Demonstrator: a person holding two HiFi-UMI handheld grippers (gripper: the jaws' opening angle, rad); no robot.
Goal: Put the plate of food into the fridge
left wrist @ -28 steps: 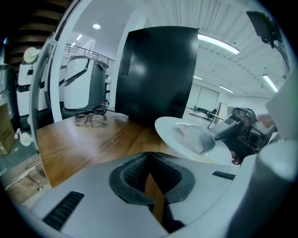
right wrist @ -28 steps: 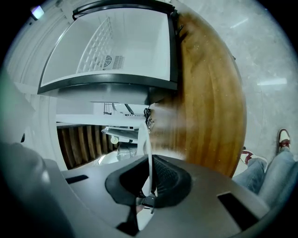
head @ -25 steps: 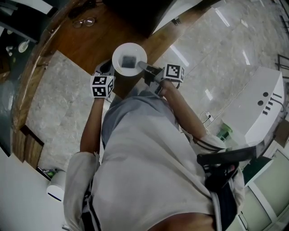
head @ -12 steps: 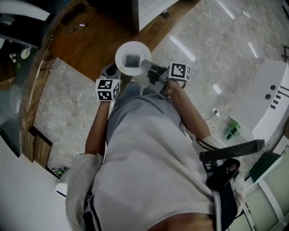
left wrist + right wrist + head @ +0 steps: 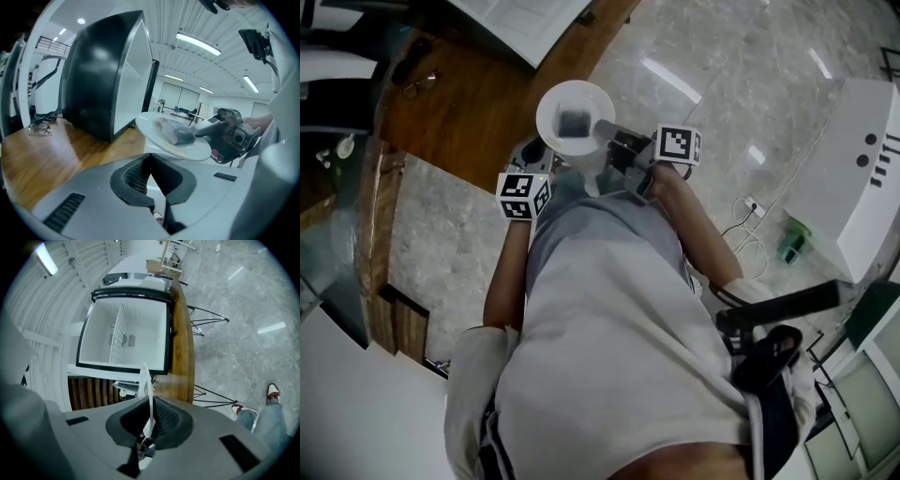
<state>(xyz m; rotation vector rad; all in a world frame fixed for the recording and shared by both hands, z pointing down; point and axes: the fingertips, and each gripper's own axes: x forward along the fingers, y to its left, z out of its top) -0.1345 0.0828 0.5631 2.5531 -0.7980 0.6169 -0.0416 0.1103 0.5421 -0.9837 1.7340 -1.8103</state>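
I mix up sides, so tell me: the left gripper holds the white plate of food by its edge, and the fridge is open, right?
Wrong side: the right gripper holds the white plate of food by its edge; the right gripper view shows it. The fridge is open.

The right gripper holds the plate of food by its right rim, with the left gripper just beside it.

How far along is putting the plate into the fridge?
Done: the fridge stands open, and the right gripper is shut on the rim of the plate, food on it. In hand: the plate, in the air outside the fridge. Left: set it inside, let go.
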